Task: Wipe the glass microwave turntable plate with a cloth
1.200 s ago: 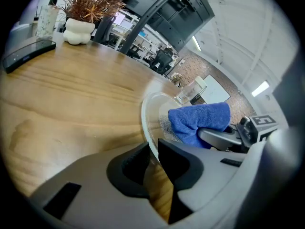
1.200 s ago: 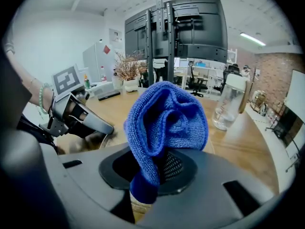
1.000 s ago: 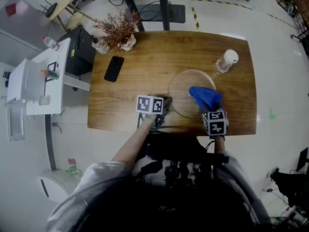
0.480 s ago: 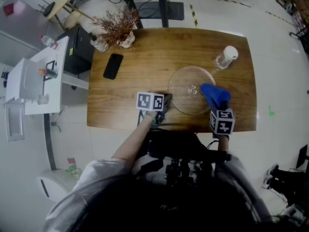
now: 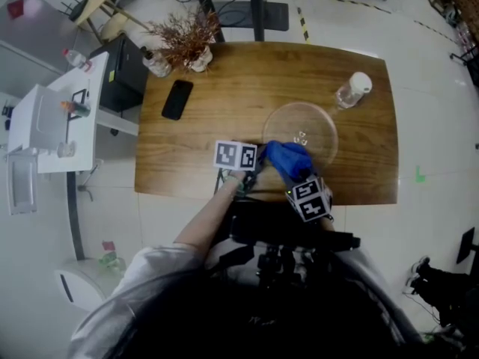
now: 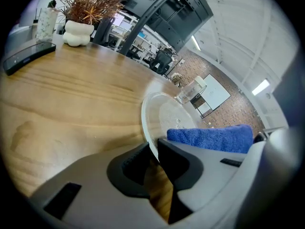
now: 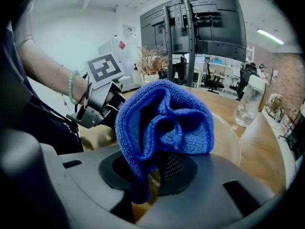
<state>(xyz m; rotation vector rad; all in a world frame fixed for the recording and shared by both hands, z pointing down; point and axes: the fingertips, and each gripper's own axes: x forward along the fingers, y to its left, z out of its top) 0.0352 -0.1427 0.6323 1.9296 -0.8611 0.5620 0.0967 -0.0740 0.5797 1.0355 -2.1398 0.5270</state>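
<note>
The clear glass turntable plate [image 5: 303,129] lies on the wooden table [image 5: 217,133], right of centre. My left gripper [image 5: 259,160] stands at the plate's near left rim. In the left gripper view, that rim [image 6: 148,128] runs between its jaws [image 6: 153,149], which are closing and pinch it. My right gripper [image 5: 295,175] is shut on a bunched blue cloth [image 5: 286,158], which rests on the near left part of the plate, close beside the left gripper. In the right gripper view the cloth [image 7: 162,120] fills the space above the jaws [image 7: 151,175] and the plate [image 7: 231,144] shows behind it.
A clear bottle with a white cap [image 5: 350,93] stands past the plate's far right rim. A black phone [image 5: 177,99] lies at the left, and a dried plant in a white vase [image 5: 184,45] stands at the far left corner. A white side table [image 5: 56,118] stands to the left.
My right gripper carried the blue cloth out to the plate's right rim, then swept it left to the near left part, beside the left gripper. The left gripper kept still.
</note>
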